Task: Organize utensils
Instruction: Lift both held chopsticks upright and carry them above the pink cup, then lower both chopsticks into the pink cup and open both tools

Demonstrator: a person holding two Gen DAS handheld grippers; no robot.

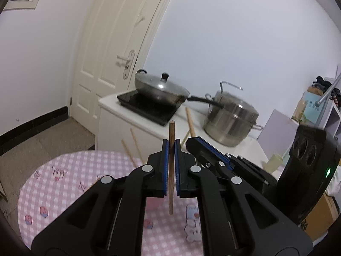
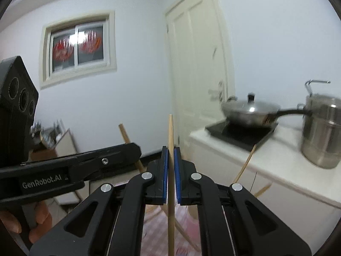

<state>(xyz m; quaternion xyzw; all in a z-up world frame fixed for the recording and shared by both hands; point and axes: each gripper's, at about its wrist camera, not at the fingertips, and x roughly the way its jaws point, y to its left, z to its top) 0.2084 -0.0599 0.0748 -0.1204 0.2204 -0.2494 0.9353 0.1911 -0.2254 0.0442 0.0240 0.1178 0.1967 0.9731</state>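
Note:
My left gripper (image 1: 171,149) is shut on a darker wooden chopstick (image 1: 171,132) and holds it upright above the pink checked table (image 1: 64,170). My right gripper (image 2: 171,155) is shut on a lighter wooden chopstick (image 2: 171,132), also upright. The right gripper shows in the left wrist view (image 1: 213,151), close to the right of the left one. The left gripper shows in the right wrist view (image 2: 85,162), at the left. Several more chopsticks (image 1: 190,123) stick up behind the grippers; what holds them is hidden.
A white counter (image 1: 119,104) behind the table carries a black induction hob (image 1: 149,108) with a lidded wok (image 1: 159,87) and a steel steamer pot (image 1: 230,119). A cream door (image 1: 110,53) stands left of it. Boxes and shelves (image 1: 319,111) are at the right.

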